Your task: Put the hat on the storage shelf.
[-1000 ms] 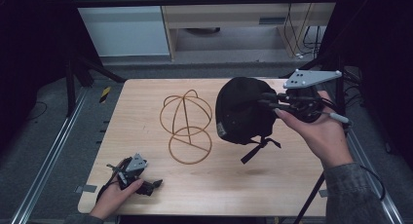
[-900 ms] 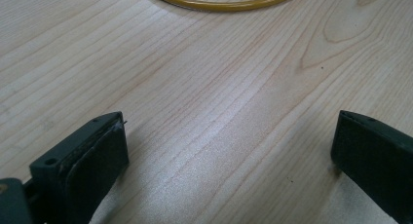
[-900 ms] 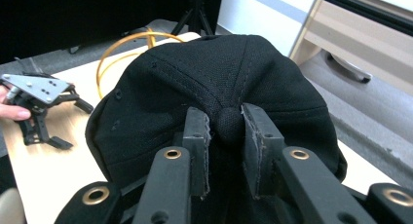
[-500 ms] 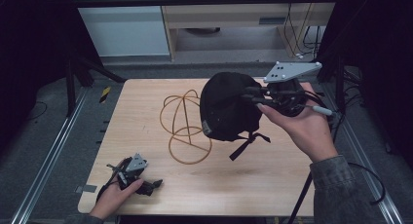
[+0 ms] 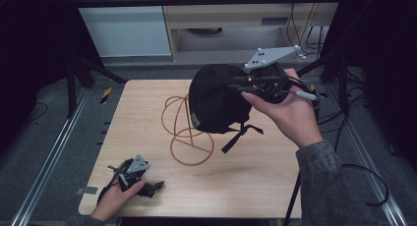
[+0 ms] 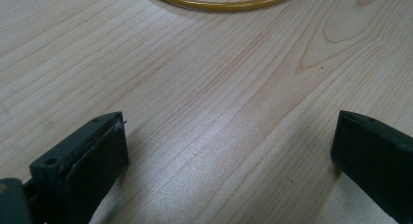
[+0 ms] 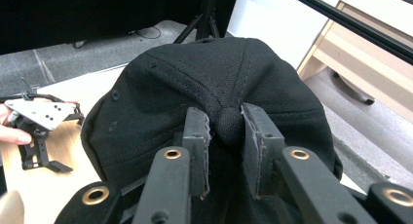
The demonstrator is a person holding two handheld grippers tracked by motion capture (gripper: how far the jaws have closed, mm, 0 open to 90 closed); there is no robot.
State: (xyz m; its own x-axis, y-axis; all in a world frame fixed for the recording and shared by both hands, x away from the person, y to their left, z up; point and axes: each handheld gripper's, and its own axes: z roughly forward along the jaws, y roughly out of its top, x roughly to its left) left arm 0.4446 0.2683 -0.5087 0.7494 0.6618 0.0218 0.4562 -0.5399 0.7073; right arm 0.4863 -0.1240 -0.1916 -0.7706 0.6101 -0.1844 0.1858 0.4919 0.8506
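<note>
Black cap [image 5: 216,100] pinched at its crown by right gripper [image 7: 226,131], half-hiding wire stand [image 5: 189,137]; left gripper [image 6: 229,151] jaws spread.

Both grippers are black with a grey three-cornered plate [image 5: 269,56]; the right arm has a grey-green sleeve [image 5: 327,179]

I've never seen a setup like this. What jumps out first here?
A black cap held in the air over the right side of the table, pinched by its top button in the right gripper. Just beside it stands a yellow wire stand, bare. The left gripper rests open at the table's near left corner.
</note>
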